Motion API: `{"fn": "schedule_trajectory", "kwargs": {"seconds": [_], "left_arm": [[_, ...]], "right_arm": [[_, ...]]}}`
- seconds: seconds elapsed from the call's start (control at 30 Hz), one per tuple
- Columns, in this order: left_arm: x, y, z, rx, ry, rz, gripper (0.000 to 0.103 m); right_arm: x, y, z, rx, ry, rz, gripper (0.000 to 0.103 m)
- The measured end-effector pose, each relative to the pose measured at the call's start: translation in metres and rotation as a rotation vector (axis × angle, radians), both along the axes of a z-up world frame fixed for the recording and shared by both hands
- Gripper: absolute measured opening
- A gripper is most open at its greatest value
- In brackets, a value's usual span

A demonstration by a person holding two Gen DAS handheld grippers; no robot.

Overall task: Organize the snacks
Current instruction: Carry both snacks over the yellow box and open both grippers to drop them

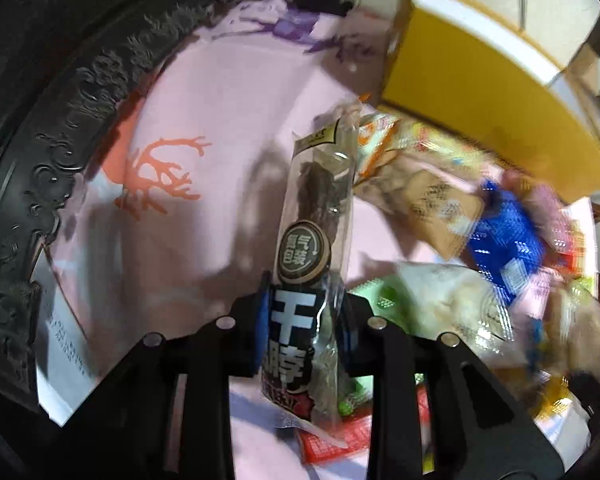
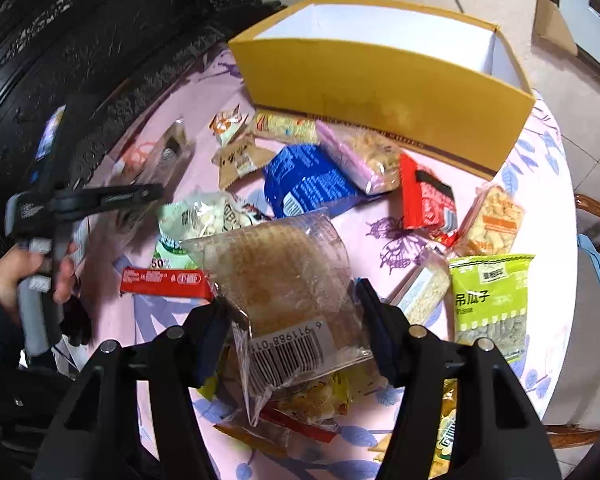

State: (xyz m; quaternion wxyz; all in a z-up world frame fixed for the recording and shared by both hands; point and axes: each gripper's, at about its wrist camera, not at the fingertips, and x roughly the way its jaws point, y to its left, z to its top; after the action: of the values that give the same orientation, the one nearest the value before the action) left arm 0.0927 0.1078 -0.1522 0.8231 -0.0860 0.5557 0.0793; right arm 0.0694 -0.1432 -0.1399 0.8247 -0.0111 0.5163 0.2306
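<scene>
Pink cloth printed with purple butterflies and leaves covered the round table [image 2: 384, 216], and most of the snacks lay scattered over it. The left gripper [image 1: 302, 334] was clamped narrow on a long clear packet of dark dried meat [image 1: 320, 240], its blue-padded jaws pressing both sides near the printed lower end while the packet's top leaned away toward the yellow box [image 1: 480, 92]. From the right wrist view that same gripper showed at the far left, gripped by a hand [image 2: 28, 272], but blur there made its jaws hard to read.

The right gripper [image 2: 296, 320] held a wide clear bag of brown toasted bread [image 2: 280, 276], its jaws set partway apart and pressing on the bag's two edges, barcode label facing the camera.

The yellow box [image 2: 384, 92] stood open at the far edge of the table, its white inside bare as far as could be seen. Just before it lay a blue packet [image 2: 304, 180], a pink-edged bag of pale crackers [image 2: 364, 160] and a red packet [image 2: 428, 200]. A green seed packet [image 2: 492, 300] lay near the right edge, and a flat red bar [image 2: 164, 280] lay to the left of the held bag.
</scene>
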Motion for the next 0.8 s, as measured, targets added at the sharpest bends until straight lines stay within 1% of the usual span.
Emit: {"fn": "schedule_trajectory", "kwargs": {"seconds": [0.13, 0.23, 0.3, 0.4, 0.47, 0.53, 0.63, 0.8], "left_arm": [[-0.015, -0.029, 0.042, -0.017, -0.073, -0.091, 0.027], [-0.009, -0.062, 0.068, -0.012, -0.118, -0.172, 0.027], [-0.006, -0.073, 0.08, -0.02, -0.141, -0.202, 0.027], [0.013, -0.092, 0.099, -0.03, -0.186, -0.23, 0.027], [0.034, -0.101, 0.111, -0.039, -0.215, -0.238, 0.028], [0.063, -0.107, 0.123, -0.022, -0.24, -0.239, 0.028], [0.097, -0.114, 0.137, -0.043, -0.252, -0.229, 0.028], [0.132, -0.124, 0.152, -0.028, -0.261, -0.243, 0.028]], "right_arm": [[0.002, -0.004, 0.01, 0.008, -0.027, -0.028, 0.062], [0.006, -0.007, 0.019, 0.007, -0.047, -0.048, 0.062], [0.015, -0.009, 0.029, 0.004, -0.067, -0.066, 0.062], [0.032, -0.013, 0.05, 0.005, -0.117, -0.1, 0.062], [0.047, -0.016, 0.069, 0.005, -0.165, -0.118, 0.062], [0.063, -0.018, 0.086, -0.003, -0.208, -0.131, 0.062], [0.098, -0.023, 0.112, -0.011, -0.263, -0.159, 0.062], [0.143, -0.028, 0.129, -0.021, -0.285, -0.176, 0.062]]}}
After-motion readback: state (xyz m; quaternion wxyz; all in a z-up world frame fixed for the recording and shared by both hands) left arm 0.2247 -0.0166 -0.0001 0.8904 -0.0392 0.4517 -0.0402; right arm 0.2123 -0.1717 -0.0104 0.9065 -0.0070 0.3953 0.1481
